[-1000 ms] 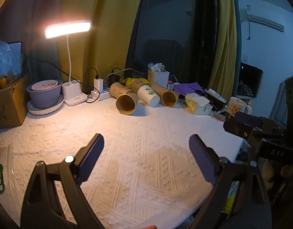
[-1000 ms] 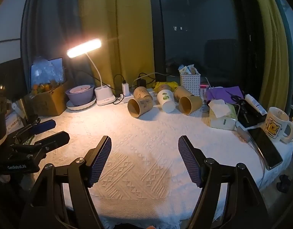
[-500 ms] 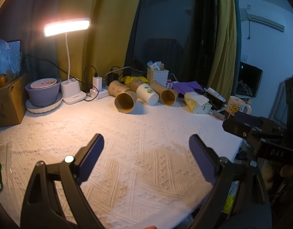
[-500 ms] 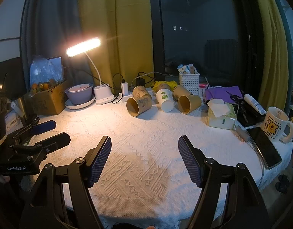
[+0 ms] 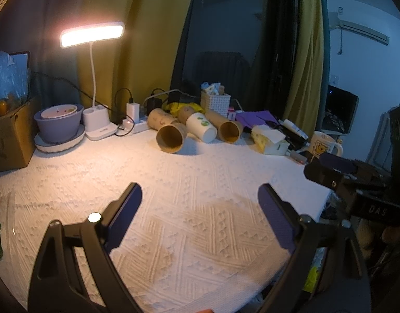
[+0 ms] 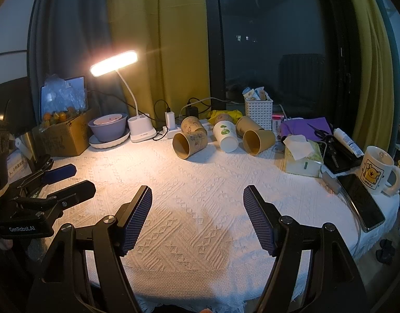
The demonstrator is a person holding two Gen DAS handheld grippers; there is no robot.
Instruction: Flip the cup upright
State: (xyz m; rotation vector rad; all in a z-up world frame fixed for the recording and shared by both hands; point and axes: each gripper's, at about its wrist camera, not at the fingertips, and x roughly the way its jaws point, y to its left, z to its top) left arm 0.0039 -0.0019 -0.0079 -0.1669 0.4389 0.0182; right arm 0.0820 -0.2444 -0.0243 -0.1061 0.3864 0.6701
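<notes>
Three paper cups lie on their sides at the far middle of the white tablecloth: a brown one on the left, a white one with green print in the middle, a brown one on the right. Further brown cups lie behind them. My left gripper is open and empty above the near cloth; it also shows at the left of the right wrist view. My right gripper is open and empty, well short of the cups.
A lit desk lamp, a purple bowl on a plate and a cardboard box stand at the back left. A white basket, tissue pack, phone and bear mug crowd the right.
Both grippers have drifted slightly forward over the cloth and stay open. The cups have not moved.
</notes>
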